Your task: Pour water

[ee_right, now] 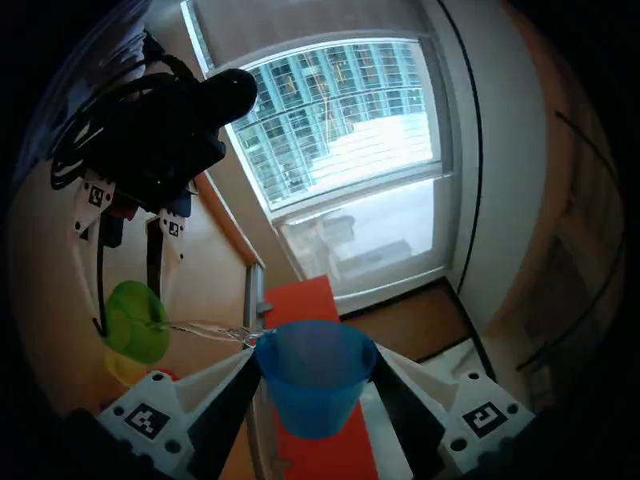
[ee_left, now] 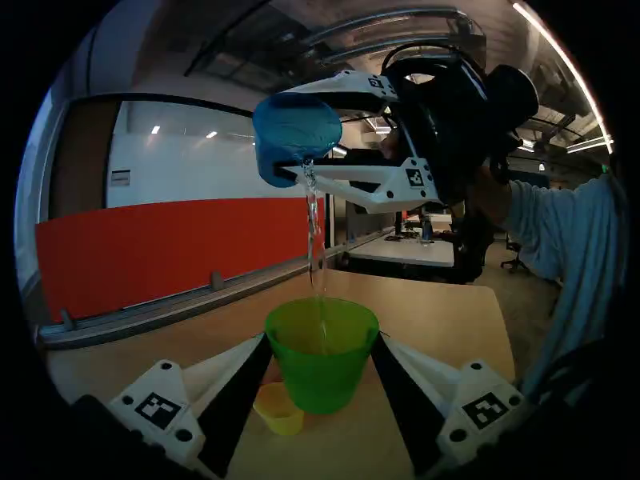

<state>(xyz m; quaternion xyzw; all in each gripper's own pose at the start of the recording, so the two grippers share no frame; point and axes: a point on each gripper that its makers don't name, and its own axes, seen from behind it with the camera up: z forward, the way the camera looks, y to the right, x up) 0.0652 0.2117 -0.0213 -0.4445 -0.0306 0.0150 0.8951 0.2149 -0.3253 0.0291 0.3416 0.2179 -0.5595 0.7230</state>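
Above table (ee_left: 448, 316) — blue cup (ee_left: 292, 136) tipped, mouth toward green cup (ee_left: 322, 356)

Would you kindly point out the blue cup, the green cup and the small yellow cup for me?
blue cup (ee_right: 316, 392), right gripper view, on its front wall below the rim.
green cup (ee_left: 322, 376), left gripper view, on its front wall.
yellow cup (ee_left: 280, 416), left gripper view, on its side wall.

Dim office interior, ceiling strip lights (ee_left: 560, 54) glaring, daylit window (ee_right: 344, 120) overexposed, falling water (ee_left: 311, 232) slightly streaked, strong fisheye bending at edges.
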